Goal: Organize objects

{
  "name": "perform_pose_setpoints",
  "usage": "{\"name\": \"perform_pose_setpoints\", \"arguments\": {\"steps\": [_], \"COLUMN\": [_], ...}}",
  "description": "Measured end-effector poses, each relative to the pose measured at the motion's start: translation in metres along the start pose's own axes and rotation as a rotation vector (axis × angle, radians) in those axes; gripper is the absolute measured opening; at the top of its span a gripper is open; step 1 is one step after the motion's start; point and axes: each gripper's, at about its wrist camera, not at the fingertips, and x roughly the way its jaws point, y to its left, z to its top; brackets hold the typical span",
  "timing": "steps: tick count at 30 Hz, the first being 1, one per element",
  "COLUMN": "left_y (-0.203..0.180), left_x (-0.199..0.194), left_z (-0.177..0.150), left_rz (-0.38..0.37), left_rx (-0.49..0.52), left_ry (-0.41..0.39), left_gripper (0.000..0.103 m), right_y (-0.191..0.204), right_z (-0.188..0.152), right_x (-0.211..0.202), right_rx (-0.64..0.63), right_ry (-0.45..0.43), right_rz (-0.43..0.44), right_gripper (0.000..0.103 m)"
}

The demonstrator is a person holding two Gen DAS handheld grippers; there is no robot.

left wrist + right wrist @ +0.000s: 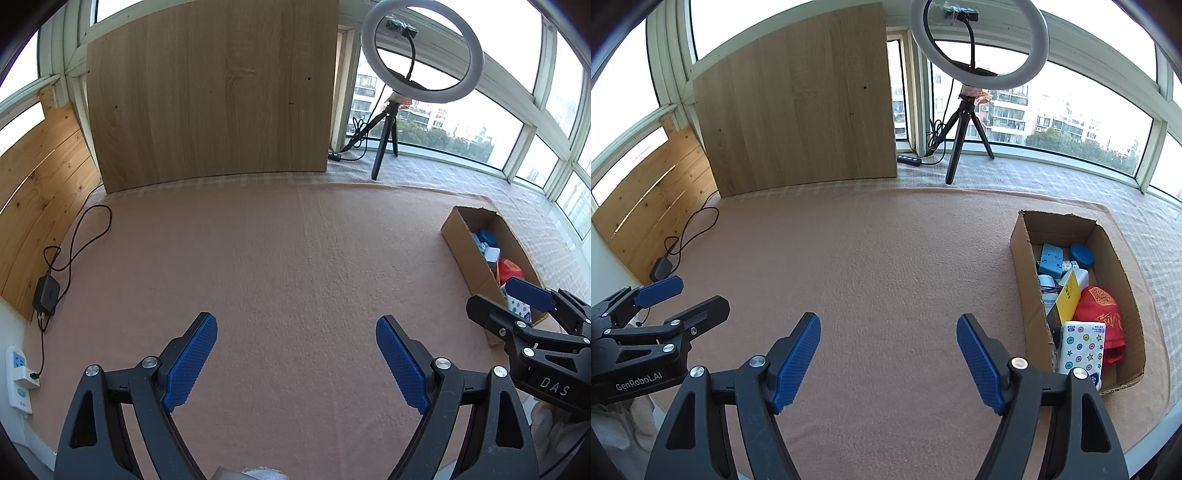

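Observation:
A cardboard box (1021, 236) lies on the pink cloth at the right. It holds a tissue pack with coloured dots (1081, 349), a red pouch (1102, 314), a yellow box (1068, 297), a blue case (1051, 258), a blue lid (1081, 254) and other items. My right gripper (888, 328) is open and empty over bare cloth, left of the box. My left gripper (295, 332) is open and empty over bare cloth. The box shows in the left wrist view (458, 236), with the right gripper (506, 291) in front of it. The left gripper shows in the right wrist view (690, 293).
A ring light on a tripod (964, 122) stands at the back by the windows. A wooden board (798, 99) leans at the back, a pine panel (653, 206) at the left. A black adapter (46, 291) with cable and a white power strip (18, 373) lie at the left edge.

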Motion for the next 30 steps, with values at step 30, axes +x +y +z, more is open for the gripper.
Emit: {"name": "perform_pose_setpoints", "arguments": {"steps": [30], "left_y": [0.005], "left_x": [0.015], "left_z": [-0.003], "left_rz": [-0.003], "left_rx": [-0.01], "left_ry": [0.028], "left_gripper": [0.09], "right_y": [-0.002], "right_z": [-0.003], "right_x": [0.012], "right_rx": [0.011], "right_ry": [0.034], "right_rz": [0.009], "right_gripper": [0.073]}}
